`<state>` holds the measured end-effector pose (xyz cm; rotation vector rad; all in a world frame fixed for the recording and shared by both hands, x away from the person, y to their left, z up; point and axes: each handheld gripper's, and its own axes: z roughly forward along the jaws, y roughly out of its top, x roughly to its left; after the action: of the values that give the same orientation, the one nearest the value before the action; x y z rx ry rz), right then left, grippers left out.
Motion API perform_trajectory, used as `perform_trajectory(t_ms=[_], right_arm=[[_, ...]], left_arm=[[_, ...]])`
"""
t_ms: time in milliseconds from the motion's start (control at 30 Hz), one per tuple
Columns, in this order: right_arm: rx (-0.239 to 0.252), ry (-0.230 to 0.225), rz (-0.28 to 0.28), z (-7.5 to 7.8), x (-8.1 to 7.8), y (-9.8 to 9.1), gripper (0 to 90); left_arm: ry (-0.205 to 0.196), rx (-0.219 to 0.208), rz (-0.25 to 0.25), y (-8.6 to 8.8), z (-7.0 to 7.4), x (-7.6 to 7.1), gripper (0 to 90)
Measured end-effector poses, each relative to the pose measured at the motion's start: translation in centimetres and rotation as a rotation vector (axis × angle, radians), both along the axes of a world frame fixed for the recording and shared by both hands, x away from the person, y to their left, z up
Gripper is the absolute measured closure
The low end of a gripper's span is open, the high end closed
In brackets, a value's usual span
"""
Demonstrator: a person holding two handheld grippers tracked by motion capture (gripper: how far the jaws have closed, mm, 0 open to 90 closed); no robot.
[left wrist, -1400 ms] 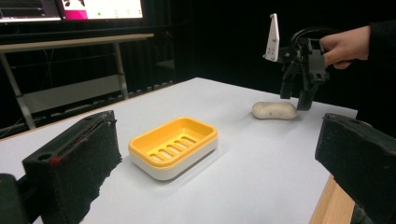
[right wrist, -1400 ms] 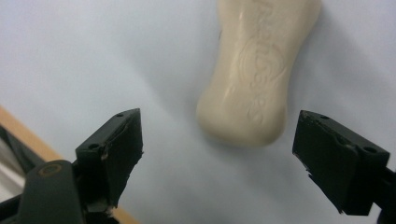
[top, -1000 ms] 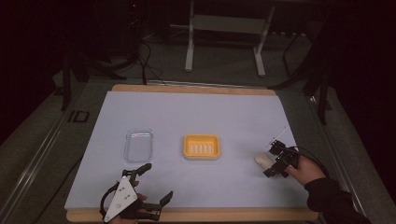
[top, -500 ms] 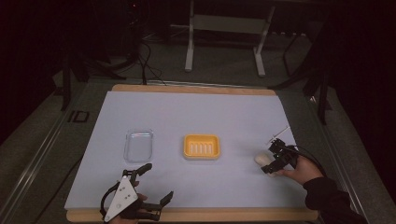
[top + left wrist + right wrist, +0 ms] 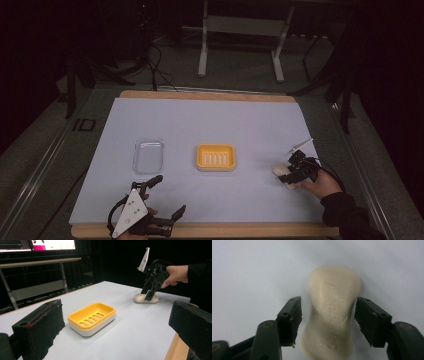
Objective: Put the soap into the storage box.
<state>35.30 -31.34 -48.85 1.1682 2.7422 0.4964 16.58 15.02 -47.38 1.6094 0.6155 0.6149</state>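
Observation:
A cream bar of soap (image 5: pixel 332 315) lies flat on the white mat at the right (image 5: pixel 281 172). My right gripper (image 5: pixel 328 307) points down over it with one jaw on each side. The jaws have just been closing. A thin gap still shows at the left pad (image 5: pixel 293 315), and the right pad sits at the soap's edge. In the left gripper view the soap (image 5: pixel 140 299) lies under that gripper (image 5: pixel 148 295). A yellow soap dish (image 5: pixel 216 157) sits mid-mat (image 5: pixel 91 317). My left gripper (image 5: pixel 169 195) rests wide open near the front edge, with nothing between its jaws (image 5: pixel 118 315).
A clear plastic tray (image 5: pixel 149 156) lies left of the dish. The white mat (image 5: pixel 200 120) covers a wooden board with a strip of wood showing at front. Table legs and cables stand on the floor beyond the far edge.
The right gripper's jaws stand narrower around the soap than before. Both hands and the soap stay where they were.

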Motion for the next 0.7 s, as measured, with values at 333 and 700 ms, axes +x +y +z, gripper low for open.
perform_trajectory(t_ms=[333,700], right_arm=[[-0.019,-0.009,-0.022,-1.2,-0.1,0.1,44.6],[-0.032,-0.028,-0.029,-1.4,-0.3,0.3,48.1]], left_arm=[[-0.002,-0.001,0.0,0.0,0.0,0.0,0.0],[0.001,0.002,-0.003,-0.1,0.0,0.0,0.0]])
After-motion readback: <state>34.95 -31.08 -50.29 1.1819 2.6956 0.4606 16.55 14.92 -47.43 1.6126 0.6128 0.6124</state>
